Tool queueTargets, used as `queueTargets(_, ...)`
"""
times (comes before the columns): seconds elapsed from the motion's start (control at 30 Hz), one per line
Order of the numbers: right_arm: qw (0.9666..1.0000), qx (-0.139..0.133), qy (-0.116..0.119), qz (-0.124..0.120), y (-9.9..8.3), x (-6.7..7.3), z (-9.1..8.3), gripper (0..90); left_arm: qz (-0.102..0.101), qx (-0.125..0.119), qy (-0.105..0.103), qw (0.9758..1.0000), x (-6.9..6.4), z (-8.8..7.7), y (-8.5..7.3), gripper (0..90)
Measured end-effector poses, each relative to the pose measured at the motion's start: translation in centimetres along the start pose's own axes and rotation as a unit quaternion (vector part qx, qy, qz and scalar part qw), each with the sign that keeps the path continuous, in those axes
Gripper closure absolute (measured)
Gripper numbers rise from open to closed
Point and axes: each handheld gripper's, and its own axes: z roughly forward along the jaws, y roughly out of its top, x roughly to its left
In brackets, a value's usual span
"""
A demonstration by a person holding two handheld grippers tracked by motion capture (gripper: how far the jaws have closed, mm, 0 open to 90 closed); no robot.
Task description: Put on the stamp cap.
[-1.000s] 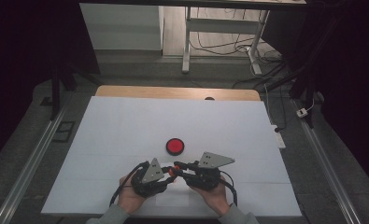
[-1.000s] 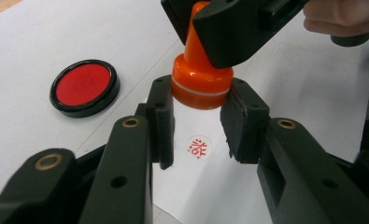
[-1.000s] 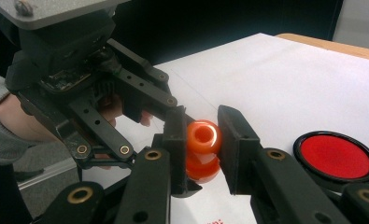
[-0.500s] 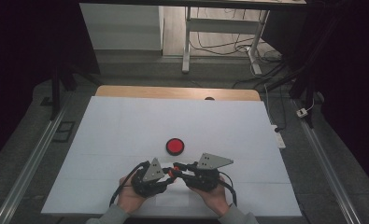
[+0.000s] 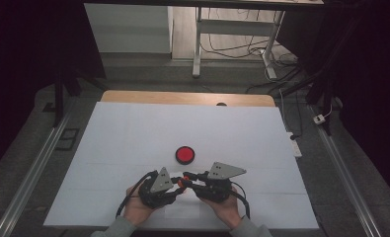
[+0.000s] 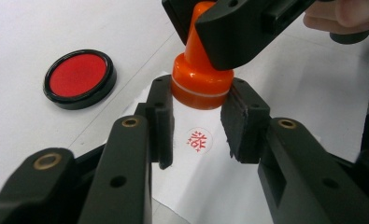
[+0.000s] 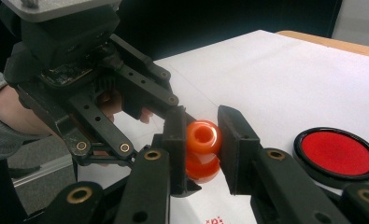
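Stamp, orange and round-bodied, held off the paper by both of my grippers at the lower centre of the high view. My left gripper clamps the wide base from either side, its pads pressed on the white band; I judge this low hold steadies the body so the inked face stays level. My right gripper grips the narrow knob at the top, seen in the right gripper view as an orange ring between its two black pads; a hold there gives downward force and lift along the stamp's axis.

Imprint, a small red character mark, lies on the white paper sheet directly beneath the raised stamp, at the centre of the left gripper view. The stamp's face stands clear of it, so the pressing step appears done.

Ink pad, a red disc in a black rim, rests uncovered on the white table cover just beyond the grippers, near enough, I judge, for re-inking without releasing either hold.
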Motion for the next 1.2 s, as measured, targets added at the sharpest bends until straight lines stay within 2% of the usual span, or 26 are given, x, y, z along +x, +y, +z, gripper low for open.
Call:
queueTargets(0.73, 1.0000, 0.000, -0.002, -0.001, -0.04, -0.15, -0.08, 72.5, -0.004, -0.003, 0.000, 1.0000, 0.06, 0.26, -0.03, 63.8)
queueTargets(0.83, 1.0000, 0.000, -0.004, -0.002, -0.02, -0.14, -0.11, 72.5, -0.004, -0.001, 0.005, 1.0000, 0.03, 0.28, -0.02, 60.7)
queueTargets(1.2, 1.0000, -0.004, -0.008, -0.001, 0.06, -0.28, -0.29, 72.5, -0.006, 0.001, 0.001, 1.0000, 0.07, 0.43, -0.03, 54.2)
